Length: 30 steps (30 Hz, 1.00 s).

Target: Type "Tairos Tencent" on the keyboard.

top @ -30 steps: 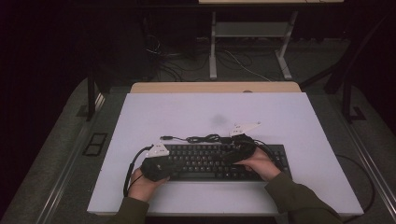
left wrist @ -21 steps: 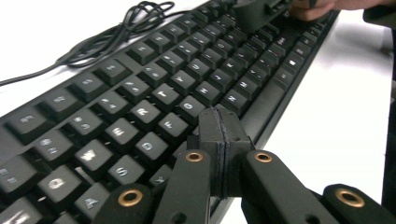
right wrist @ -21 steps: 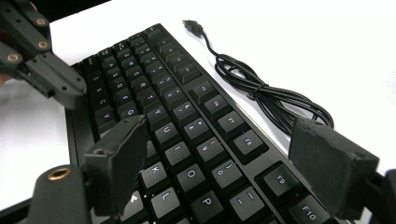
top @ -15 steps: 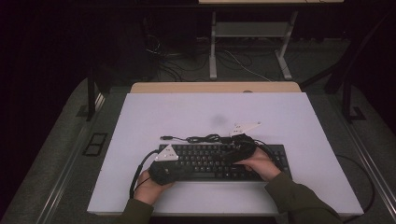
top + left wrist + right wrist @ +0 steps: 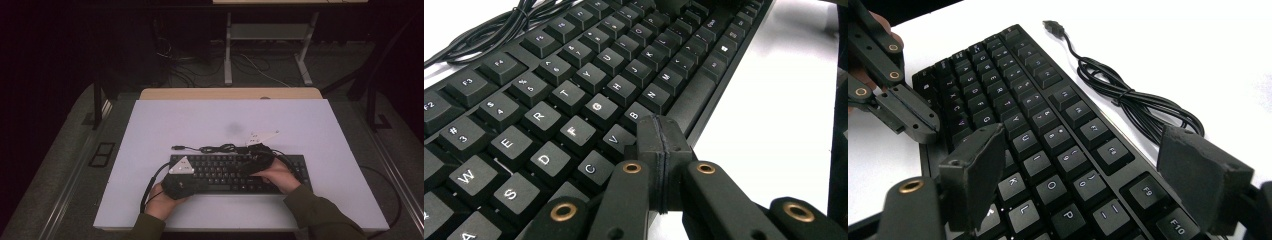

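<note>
A black keyboard [image 5: 235, 172] lies on the white table [image 5: 200, 120] near its front edge. Its black cable [image 5: 215, 148] is coiled behind it and ends in a loose USB plug [image 5: 177, 148]. My left gripper [image 5: 197, 184] is at the keyboard's front left. Its jaws are shut with nothing between them, and the left gripper [image 5: 659, 137] tips sit low over the V and B keys by the space bar. My right gripper [image 5: 247, 167] hovers over the keyboard's right half. In its own view the right gripper [image 5: 1085, 175] stands open above the keys, and the left gripper [image 5: 918, 125] appears farther off.
A wooden tabletop strip [image 5: 230, 93] borders the white table at the back. Beyond it a metal table frame [image 5: 270, 32] and loose cables lie on the dark floor. Bare white surface stretches behind and beside the keyboard.
My left gripper has shifted slightly right, from the keyboard's left end onto its front left keys. The right gripper has stayed put.
</note>
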{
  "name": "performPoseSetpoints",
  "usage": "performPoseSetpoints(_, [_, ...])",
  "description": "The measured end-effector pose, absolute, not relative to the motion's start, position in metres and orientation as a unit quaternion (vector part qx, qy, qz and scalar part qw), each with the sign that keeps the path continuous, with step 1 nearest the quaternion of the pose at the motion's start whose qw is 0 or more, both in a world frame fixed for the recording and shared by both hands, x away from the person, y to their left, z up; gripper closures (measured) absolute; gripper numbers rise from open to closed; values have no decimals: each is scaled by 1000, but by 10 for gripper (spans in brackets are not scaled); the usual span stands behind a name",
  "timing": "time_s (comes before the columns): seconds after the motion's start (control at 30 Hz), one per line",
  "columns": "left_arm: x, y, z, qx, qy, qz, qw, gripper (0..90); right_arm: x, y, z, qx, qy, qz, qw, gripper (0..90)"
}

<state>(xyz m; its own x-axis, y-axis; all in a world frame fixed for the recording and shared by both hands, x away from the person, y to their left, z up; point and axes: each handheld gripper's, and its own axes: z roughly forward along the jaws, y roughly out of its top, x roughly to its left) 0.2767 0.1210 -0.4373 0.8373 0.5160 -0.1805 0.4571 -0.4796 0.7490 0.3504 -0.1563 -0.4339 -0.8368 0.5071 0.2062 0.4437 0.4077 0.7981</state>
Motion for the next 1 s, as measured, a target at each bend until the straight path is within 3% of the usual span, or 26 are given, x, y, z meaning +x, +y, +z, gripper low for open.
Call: performPoseSetpoints(1.0, [280, 127, -434, 849, 295, 38, 437, 893, 350, -157, -433, 286, 837, 465, 34, 191])
